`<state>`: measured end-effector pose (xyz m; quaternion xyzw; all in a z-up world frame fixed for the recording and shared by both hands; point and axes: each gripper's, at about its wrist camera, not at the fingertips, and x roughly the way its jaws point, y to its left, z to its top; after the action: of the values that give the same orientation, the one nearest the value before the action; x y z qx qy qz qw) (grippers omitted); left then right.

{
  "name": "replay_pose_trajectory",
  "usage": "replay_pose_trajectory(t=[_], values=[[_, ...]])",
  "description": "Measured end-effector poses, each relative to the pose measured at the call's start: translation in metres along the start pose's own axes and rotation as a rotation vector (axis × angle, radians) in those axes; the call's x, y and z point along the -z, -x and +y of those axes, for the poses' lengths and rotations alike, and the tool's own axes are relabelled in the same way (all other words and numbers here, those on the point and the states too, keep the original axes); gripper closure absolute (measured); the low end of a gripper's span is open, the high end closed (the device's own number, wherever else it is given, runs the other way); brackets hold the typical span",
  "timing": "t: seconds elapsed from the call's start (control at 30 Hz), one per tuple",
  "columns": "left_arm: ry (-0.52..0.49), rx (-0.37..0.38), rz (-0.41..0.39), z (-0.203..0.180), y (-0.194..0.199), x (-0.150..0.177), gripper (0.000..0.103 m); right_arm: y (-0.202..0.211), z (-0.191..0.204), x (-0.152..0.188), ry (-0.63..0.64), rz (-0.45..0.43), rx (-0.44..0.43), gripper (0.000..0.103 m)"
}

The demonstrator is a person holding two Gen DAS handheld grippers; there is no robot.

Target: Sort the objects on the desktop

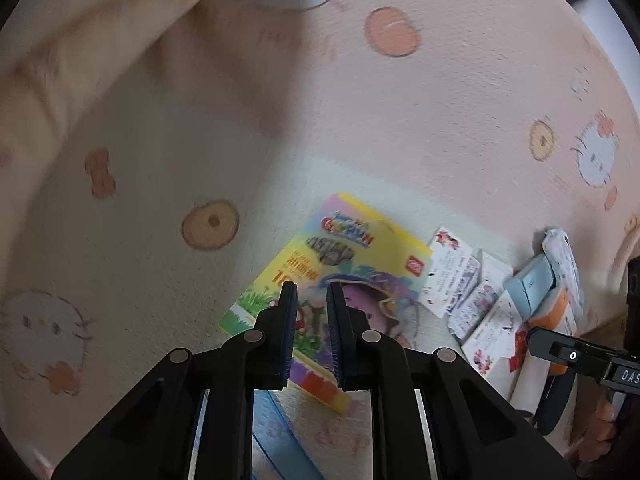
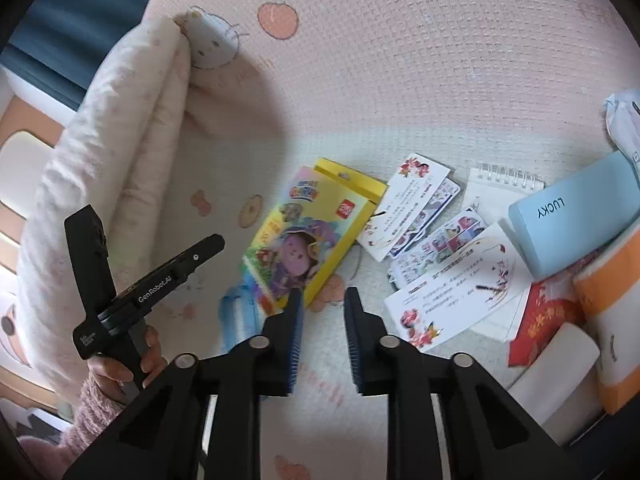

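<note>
A yellow cartoon-print box (image 1: pixel 340 272) lies flat on the pink patterned bedsheet (image 1: pixel 360 120); it also shows in the right wrist view (image 2: pixel 308 236). My left gripper (image 1: pixel 311 292) hovers above it, open with a narrow gap, holding nothing. My right gripper (image 2: pixel 322 298) is open and empty, just in front of the box's near corner. To the right lie printed cards (image 2: pixel 404 204), a spiral notepad (image 2: pixel 500 188), a light blue LUCKY case (image 2: pixel 576 224), a red packet (image 2: pixel 548 316) and an orange-and-white box (image 2: pixel 612 320).
A folded pale quilt (image 2: pixel 120 160) lies along the left. A blue strip (image 2: pixel 234 312) lies by the box's near end. The left gripper's body (image 2: pixel 152 284) and the hand holding it show at the left of the right wrist view. A white roll (image 2: pixel 556 368) lies at the right.
</note>
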<state>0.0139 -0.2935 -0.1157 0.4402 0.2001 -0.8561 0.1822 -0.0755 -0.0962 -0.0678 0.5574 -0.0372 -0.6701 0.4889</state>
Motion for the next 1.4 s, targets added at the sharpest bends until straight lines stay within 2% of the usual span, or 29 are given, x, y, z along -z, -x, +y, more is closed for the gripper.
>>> replay_pose_trajectory(t=[0.13, 0.2, 0.27, 0.3, 0.4, 0.57, 0.67, 0.73, 0.83, 0.9, 1.03, 1.07, 1.17, 1.2, 1.27, 1.4], values=[[0.071, -0.061, -0.01, 0.021, -0.015, -0.001, 0.085, -0.015, -0.006, -0.003, -0.022, 0.014, 0.0, 0.086], [0.11, -0.058, 0.022, 0.032, -0.026, -0.004, 0.077, -0.024, -0.008, -0.002, -0.035, 0.014, 0.004, 0.086], [0.138, -0.038, 0.043, 0.04, -0.036, -0.005, 0.06, -0.035, -0.008, 0.001, -0.035, 0.024, 0.04, 0.086], [0.166, -0.029, 0.053, 0.045, -0.042, -0.004, 0.058, -0.039, -0.009, 0.002, -0.034, 0.03, 0.049, 0.086], [0.225, 0.023, 0.068, 0.055, -0.049, 0.003, 0.057, -0.05, -0.009, 0.009, -0.038, 0.039, 0.026, 0.086], [0.237, 0.025, 0.03, 0.048, -0.046, 0.013, 0.056, -0.063, -0.011, 0.013, -0.062, 0.017, -0.006, 0.085], [0.227, 0.113, 0.041, 0.04, -0.044, 0.015, 0.056, -0.073, -0.01, 0.011, -0.093, 0.021, -0.031, 0.08], [0.202, 0.132, 0.056, 0.03, -0.044, 0.016, 0.057, -0.08, -0.007, 0.016, -0.09, 0.031, -0.04, 0.075], [0.085, 0.062, 0.075, 0.009, -0.045, 0.016, 0.057, -0.087, -0.004, 0.02, -0.047, 0.039, -0.034, 0.074], [0.039, -0.036, 0.061, 0.004, -0.045, 0.014, 0.057, -0.09, -0.005, 0.024, -0.041, 0.05, -0.034, 0.074], [0.07, -0.109, 0.078, 0.02, -0.054, 0.007, 0.041, -0.096, 0.0, 0.029, -0.03, 0.057, -0.014, 0.072], [0.087, -0.103, 0.09, 0.024, -0.056, 0.006, 0.041, -0.098, 0.001, 0.03, -0.023, 0.059, -0.007, 0.068], [0.172, -0.015, 0.105, 0.039, -0.058, 0.01, 0.041, -0.103, 0.004, 0.033, -0.011, 0.048, -0.002, 0.055], [0.215, 0.024, 0.104, 0.044, -0.057, 0.014, 0.041, -0.104, 0.005, 0.033, -0.013, 0.039, 0.0, 0.054], [0.257, 0.053, 0.072, 0.048, -0.054, 0.019, 0.041, -0.106, 0.009, 0.033, -0.005, 0.02, 0.008, 0.052], [0.275, 0.077, 0.044, 0.043, -0.055, 0.023, 0.042, -0.11, 0.015, 0.03, 0.026, 0.005, 0.02, 0.052]])
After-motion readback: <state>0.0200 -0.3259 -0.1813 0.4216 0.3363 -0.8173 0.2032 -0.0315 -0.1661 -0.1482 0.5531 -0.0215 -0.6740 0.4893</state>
